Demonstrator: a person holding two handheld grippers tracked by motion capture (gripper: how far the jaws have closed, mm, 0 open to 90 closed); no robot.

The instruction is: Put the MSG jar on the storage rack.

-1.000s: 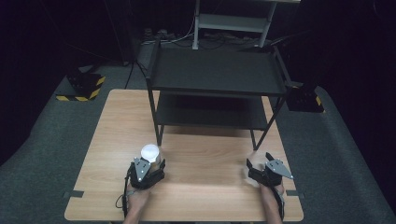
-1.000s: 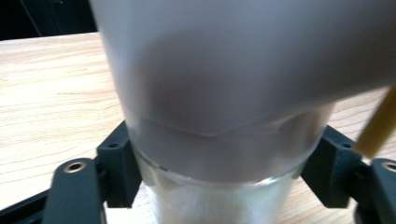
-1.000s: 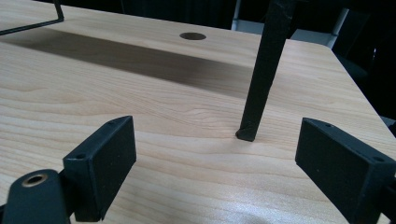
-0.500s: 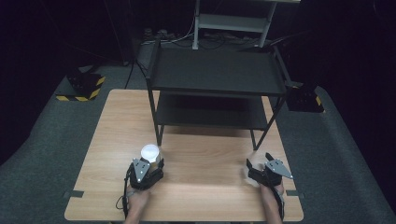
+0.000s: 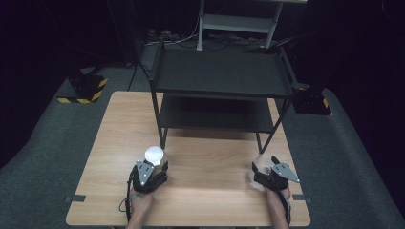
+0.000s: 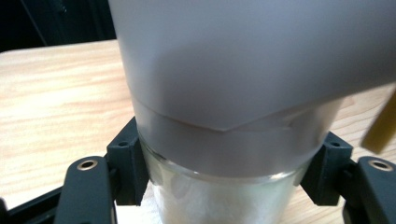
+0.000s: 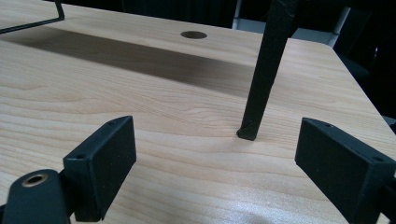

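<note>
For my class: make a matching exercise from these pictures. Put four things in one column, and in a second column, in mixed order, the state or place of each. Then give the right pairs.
Things
1. left hand-held gripper
2. right hand-held gripper
3. white-topped glass jar
4. black two-tier shelf rack

States or places
A. stands on the far half of the wooden table
B. jaws wide apart, nothing between them
C. jaws closed on either side of a glass body
D. upright on the table, gripped near its base

Pairs: 1-C, 2-B, 3-D, 4-A
</note>
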